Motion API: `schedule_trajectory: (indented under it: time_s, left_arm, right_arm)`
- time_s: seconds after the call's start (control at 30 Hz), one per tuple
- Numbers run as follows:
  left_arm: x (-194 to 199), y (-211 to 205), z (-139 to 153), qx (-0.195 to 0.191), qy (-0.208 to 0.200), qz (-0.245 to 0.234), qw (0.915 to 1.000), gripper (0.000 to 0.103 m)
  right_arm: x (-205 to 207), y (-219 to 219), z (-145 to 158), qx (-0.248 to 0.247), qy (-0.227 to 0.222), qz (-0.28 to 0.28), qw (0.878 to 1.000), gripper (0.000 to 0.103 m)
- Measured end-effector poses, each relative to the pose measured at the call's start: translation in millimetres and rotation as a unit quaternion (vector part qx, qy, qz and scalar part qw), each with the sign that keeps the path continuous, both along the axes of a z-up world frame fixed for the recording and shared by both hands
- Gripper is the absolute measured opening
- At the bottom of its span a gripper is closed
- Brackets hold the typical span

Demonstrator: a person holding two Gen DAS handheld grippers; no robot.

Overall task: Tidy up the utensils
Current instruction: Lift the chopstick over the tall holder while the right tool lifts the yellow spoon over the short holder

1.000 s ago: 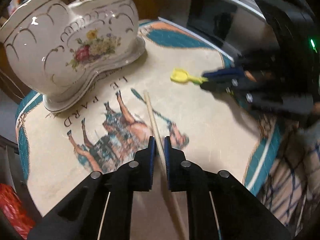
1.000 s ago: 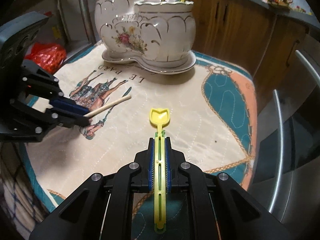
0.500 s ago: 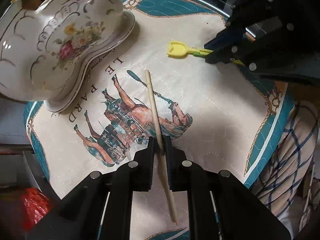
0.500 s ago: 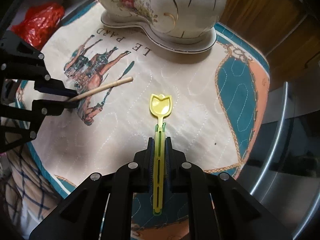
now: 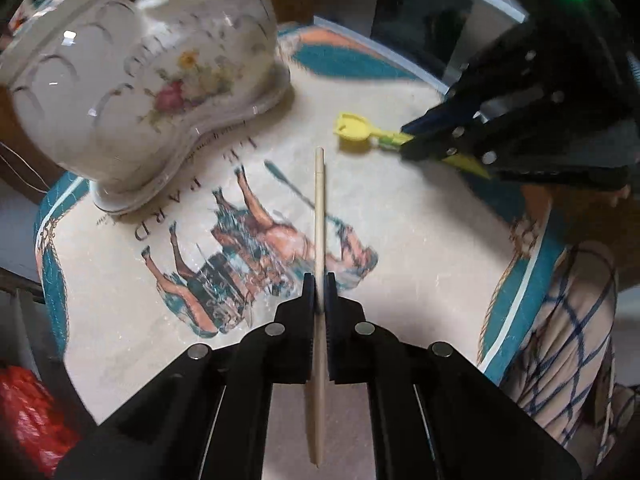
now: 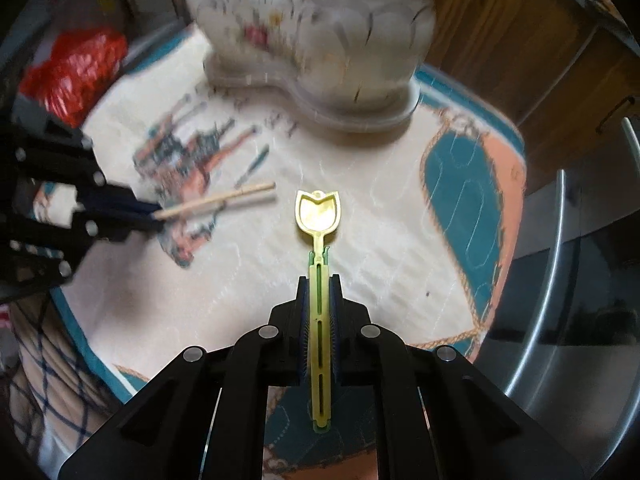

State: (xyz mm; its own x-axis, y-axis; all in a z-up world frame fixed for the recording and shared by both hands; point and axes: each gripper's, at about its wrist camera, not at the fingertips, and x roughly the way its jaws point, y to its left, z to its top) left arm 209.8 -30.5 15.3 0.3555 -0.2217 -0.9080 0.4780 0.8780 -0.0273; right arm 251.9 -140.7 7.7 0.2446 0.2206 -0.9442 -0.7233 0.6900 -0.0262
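Wooden chopstick [image 5: 319,216] and yellow tulip-bowled spoon [image 6: 318,216] — each clamped between fingers above the cloth

Right claw [image 6: 319,280] clamping yellow spoon [image 6: 319,216], left claw [image 6: 154,214] pinching chopstick [image 6: 218,200]

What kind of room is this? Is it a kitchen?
Probably a kitchen: a flowered ceramic utensil holder stands on a quilted mat, with wooden cabinets behind and a shiny steel appliance beside it.
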Motion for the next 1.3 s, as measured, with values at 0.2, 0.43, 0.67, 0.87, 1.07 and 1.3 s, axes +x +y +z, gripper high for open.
schedule_trajectory:
  time_s: [0.2, 0.43, 0.67, 0.87, 1.07, 1.3]
  left_arm:
    - [-17.8, 26.2, 23.7, -0.1, -0.098, 0.032, 0.9896, 0.004]
    - [-32.9, 41.7, 49.3, -0.207, -0.188, 0.056, 0.9584, 0.004]
    - [-44.5, 64.1, 80.2, -0.229, -0.266, 0.083, 0.9327, 0.004]
    - [-29.8, 73.8, 105.7, -0.24, -0.318, 0.12, 0.9095, 0.004]
    - [-9.7, 76.8, 112.5, -0.25, -0.337, 0.134, 0.8979, 0.004]
    - [7.3, 95.5, 124.1, -0.267, -0.362, 0.163, 0.878, 0.004]
  right_arm:
    - [-2.3, -21.0, 34.8, 0.139, -0.039, -0.024, 0.989, 0.01]
    - [-8.1, -32.2, 56.3, 0.271, -0.068, -0.043, 0.959, 0.01]
    - [2.0, -36.4, 73.8, 0.362, -0.094, -0.054, 0.926, 0.01]
    - [9.8, -30.9, 88.8, 0.408, -0.119, -0.048, 0.904, 0.01]
    - [20.4, -24.8, 92.8, 0.426, -0.131, -0.046, 0.894, 0.01]
    - [34.2, -26.6, 100.6, 0.437, -0.147, -0.051, 0.886, 0.01]
